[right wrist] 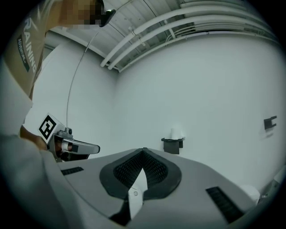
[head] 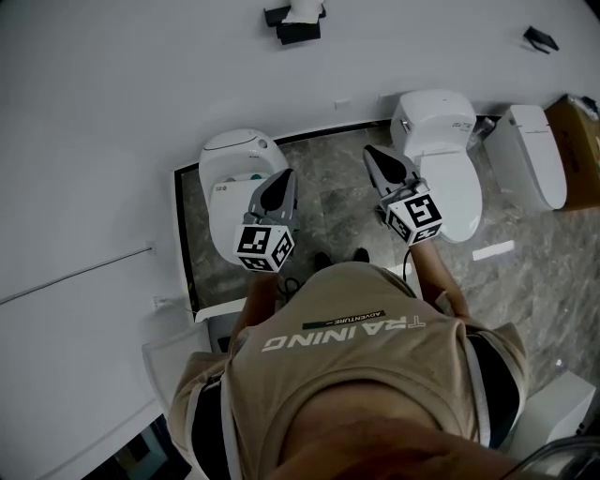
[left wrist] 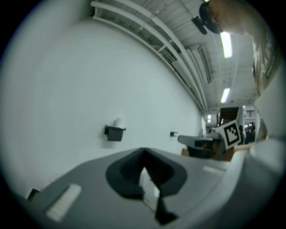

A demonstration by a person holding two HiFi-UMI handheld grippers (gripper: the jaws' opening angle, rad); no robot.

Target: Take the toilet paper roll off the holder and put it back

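Observation:
The white toilet paper roll (head: 306, 9) stands on top of a black wall holder (head: 298, 30), far ahead of both grippers. The left gripper view shows the roll (left wrist: 118, 122) and holder (left wrist: 115, 133) small and left of centre. In the right gripper view the roll (right wrist: 177, 133) and holder (right wrist: 172, 145) sit right of centre. My left gripper (head: 284, 178) is shut and empty, held in the air; its jaws meet at the tip (left wrist: 144, 152). My right gripper (head: 375, 155) is shut and empty too, level with the left (right wrist: 144, 151).
Below the grippers stand a toilet at the left (head: 239, 159), a second one (head: 441, 141) and a third at the right (head: 530, 155). A cardboard box (head: 581, 141) sits at the far right. A small black fitting (head: 541, 39) hangs on the wall.

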